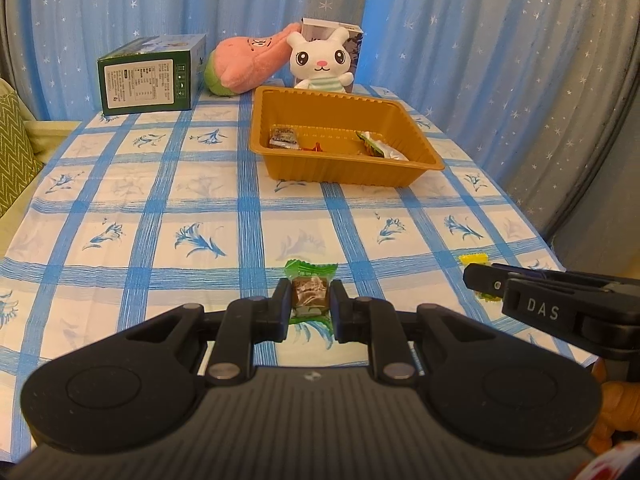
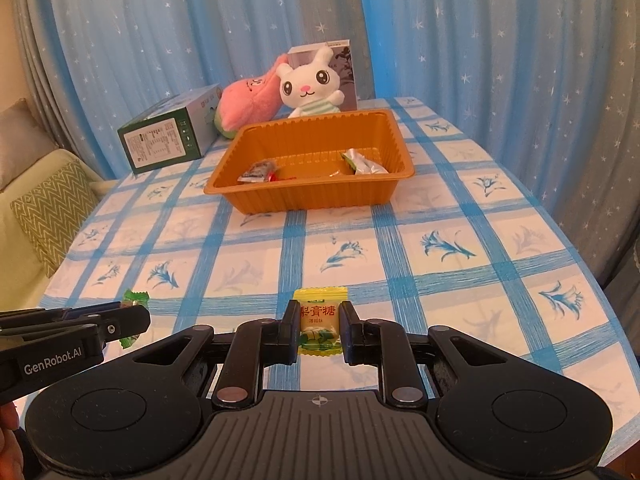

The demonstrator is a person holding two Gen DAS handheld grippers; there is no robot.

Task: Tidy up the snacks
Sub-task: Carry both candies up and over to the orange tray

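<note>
Both grippers loaded. Left gripper [image 1: 311, 304]: fingers clamped on the green-wrapped candy [image 1: 310, 295], held clear of the counter [image 1: 160, 208] over its near edge. Right gripper [image 2: 320, 330]: fingers closed tight on the yellow-wrapped candy [image 2: 320, 326], also off the cloth near the front edge. Orange tray [image 1: 344, 168] sits toward the far edge, in front of the plush rabbit [image 1: 320, 60], with a few wrapped snacks already inside.

Step in hand, as I read it: carry both to the tray. Keep the grip firm, since the wrappers look slippery and crinkly. Clear the tray's near wall before lowering, release low over a bare patch of the floor, one hand at a time so the grippers don't collide.
</note>
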